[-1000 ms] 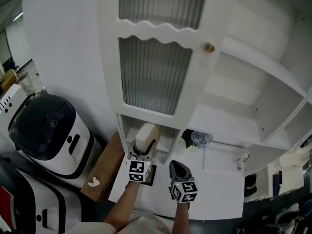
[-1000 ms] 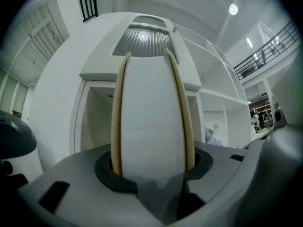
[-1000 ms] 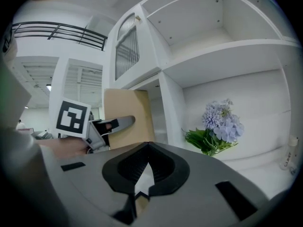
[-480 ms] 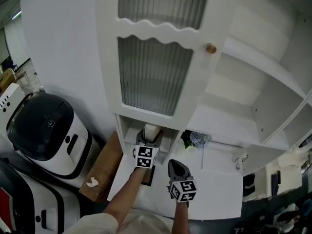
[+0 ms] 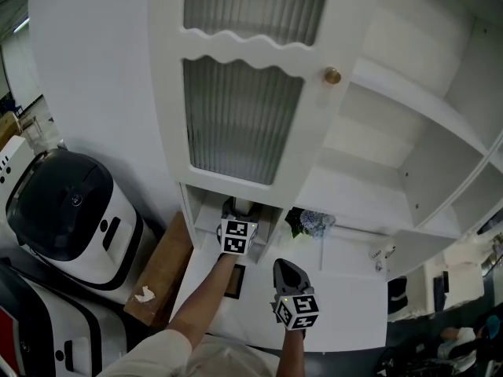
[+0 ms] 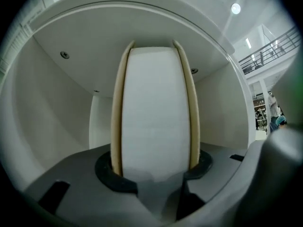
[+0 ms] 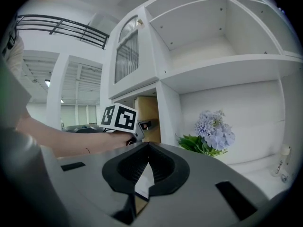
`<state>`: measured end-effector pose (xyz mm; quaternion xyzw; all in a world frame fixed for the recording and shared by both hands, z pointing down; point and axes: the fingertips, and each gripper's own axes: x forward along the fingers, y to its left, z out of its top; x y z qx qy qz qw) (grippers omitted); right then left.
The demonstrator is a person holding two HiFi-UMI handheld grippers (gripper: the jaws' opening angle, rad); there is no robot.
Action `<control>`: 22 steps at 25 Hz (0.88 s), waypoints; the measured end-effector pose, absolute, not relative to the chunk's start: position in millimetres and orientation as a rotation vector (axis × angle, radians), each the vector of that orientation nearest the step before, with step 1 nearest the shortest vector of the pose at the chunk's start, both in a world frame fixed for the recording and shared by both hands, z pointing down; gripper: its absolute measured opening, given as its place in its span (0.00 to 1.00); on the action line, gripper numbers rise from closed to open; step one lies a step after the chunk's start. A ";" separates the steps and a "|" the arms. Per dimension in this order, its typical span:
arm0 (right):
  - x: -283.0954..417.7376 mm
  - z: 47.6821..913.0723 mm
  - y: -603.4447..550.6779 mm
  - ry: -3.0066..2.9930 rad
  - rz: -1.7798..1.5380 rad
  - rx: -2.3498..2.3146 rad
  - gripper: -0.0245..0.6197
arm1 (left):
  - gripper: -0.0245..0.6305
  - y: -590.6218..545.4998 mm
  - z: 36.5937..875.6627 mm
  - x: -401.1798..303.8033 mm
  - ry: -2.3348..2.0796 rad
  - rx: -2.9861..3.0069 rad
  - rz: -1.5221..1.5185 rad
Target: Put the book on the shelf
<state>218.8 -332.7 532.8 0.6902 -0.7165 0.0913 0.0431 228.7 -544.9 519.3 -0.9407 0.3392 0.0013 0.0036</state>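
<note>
The book (image 6: 154, 112), white page edge between tan covers, stands upright in my left gripper (image 6: 154, 170), which is shut on it. It sits inside the lower left compartment of the white shelf unit (image 6: 57, 103). In the head view the left gripper (image 5: 238, 210) reaches into that compartment (image 5: 200, 210) and hides most of the book. The right gripper view shows the book's tan cover (image 7: 147, 115) inside the opening. My right gripper (image 5: 288, 276) hovers over the white counter (image 5: 346, 289) with its jaws shut and nothing in them.
Blue flowers (image 5: 310, 222) stand in the neighbouring compartment, a small bottle (image 5: 379, 251) further right. A ribbed-glass door with a brass knob (image 5: 333, 75) hangs above. A dark flat object (image 5: 233, 281) lies on the counter. A black-and-white appliance (image 5: 67, 210) and a brown board (image 5: 161, 269) sit at left.
My left gripper has pushed forward with the book, from the compartment's mouth to deeper inside. The right gripper has stayed put.
</note>
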 end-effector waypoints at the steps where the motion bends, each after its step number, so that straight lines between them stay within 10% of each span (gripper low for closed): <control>1: 220.9 532.9 -330.0 -2.184 0.280 2.119 0.08 | 0.40 -546.7 519.0 231.1 1.063 -2.947 0.006; 22: 226.8 531.9 -308.3 -2.159 0.280 2.154 0.08 | 0.51 -547.0 566.1 240.6 0.973 -3.025 -0.203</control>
